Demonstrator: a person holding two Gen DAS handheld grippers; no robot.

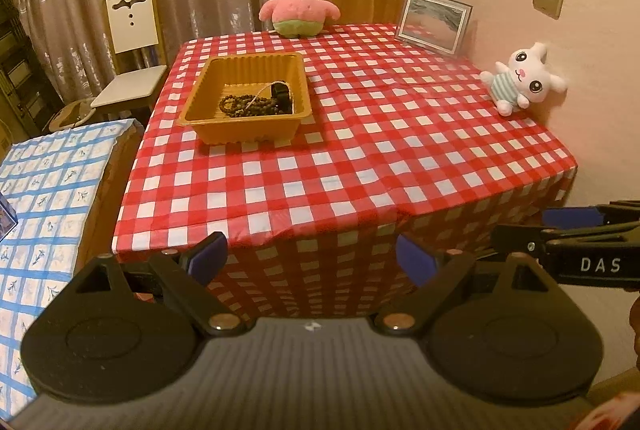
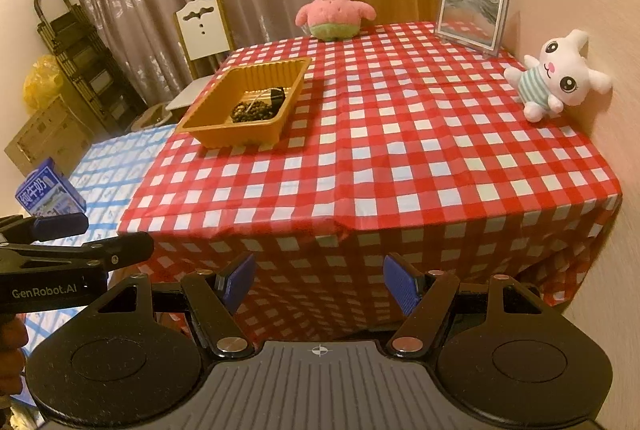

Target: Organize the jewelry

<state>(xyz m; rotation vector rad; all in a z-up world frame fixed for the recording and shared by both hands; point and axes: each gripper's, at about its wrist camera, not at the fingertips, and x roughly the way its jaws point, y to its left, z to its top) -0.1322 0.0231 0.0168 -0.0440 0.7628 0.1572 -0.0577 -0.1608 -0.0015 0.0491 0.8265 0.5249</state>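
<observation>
Jewelry (image 1: 256, 101) tangled, pieces indistinguishable

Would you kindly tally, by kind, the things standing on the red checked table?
Plush toys: 2, the pink star and the white bunny
Trays: 1, the yellow tray holding dark beaded jewelry
Picture frames: 1, the framed picture
Total: 4

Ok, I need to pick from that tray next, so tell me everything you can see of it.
The tray is a shallow rectangular tub of yellow-orange, thin-looking plastic with ribbed walls and a flat rim. It sits level on the red checked tablecloth, toward the left side. Inside, at its near right, lie dark bead strands, a pale chain and a black item. Nothing else touches it.
</observation>
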